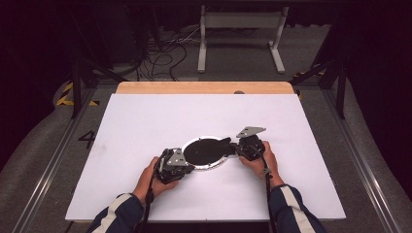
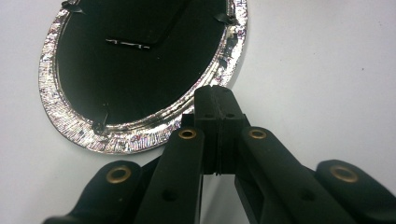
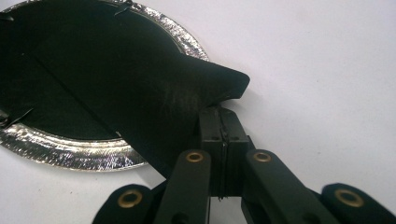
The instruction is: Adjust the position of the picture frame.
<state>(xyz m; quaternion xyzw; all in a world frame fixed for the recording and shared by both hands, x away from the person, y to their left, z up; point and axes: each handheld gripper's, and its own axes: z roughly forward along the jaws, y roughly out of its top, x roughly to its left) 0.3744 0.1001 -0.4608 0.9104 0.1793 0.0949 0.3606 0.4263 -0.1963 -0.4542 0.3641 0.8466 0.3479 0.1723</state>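
Pinching the black stand flap with closed right gripper risks tearing it, while closed left gripper beside the frame rim may slip.

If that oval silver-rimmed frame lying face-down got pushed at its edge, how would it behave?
The oval silver-rimmed picture frame lies flat on the smooth white table, so it would probably slide, not tip. Its rim looks rigid, likely stiff. Its black stand flap, hinged and lifted beside the shut right claw, might swing freely.

White rectangular tabletop sheet over pale wooden board; beyond, white metal frame stand and tangled black floor cables.
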